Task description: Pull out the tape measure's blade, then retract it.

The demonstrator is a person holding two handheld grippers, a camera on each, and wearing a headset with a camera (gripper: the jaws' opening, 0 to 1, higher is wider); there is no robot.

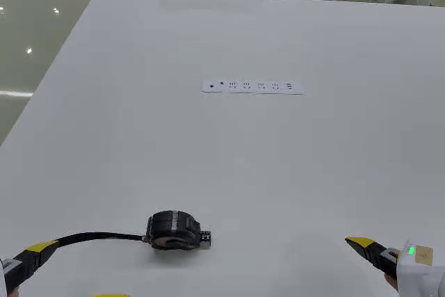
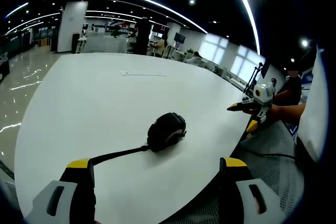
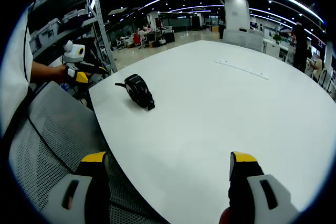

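Tape measure [image 1: 174,231] nr table [image 1: 208,158] edge, power strip [image 1: 252,87] well beyond

White table [image 1: 278,172] spread wide, power strip [image 1: 252,86] flat near far middle. Glossy floor [image 1: 35,26] reflected lights beyond table edge. Long ceiling light strips [image 2: 157,8] glowed; shelving [image 3: 65,3], mesh chair [image 3: 47,145] stood nearby.

The black tape measure [image 1: 174,230] rests on the white surface [image 1: 292,165], close to its near edge. The blade is drawn into the case, with only the end hook [image 1: 206,237] showing at the right. A black strap [image 1: 97,237] trails off to the left
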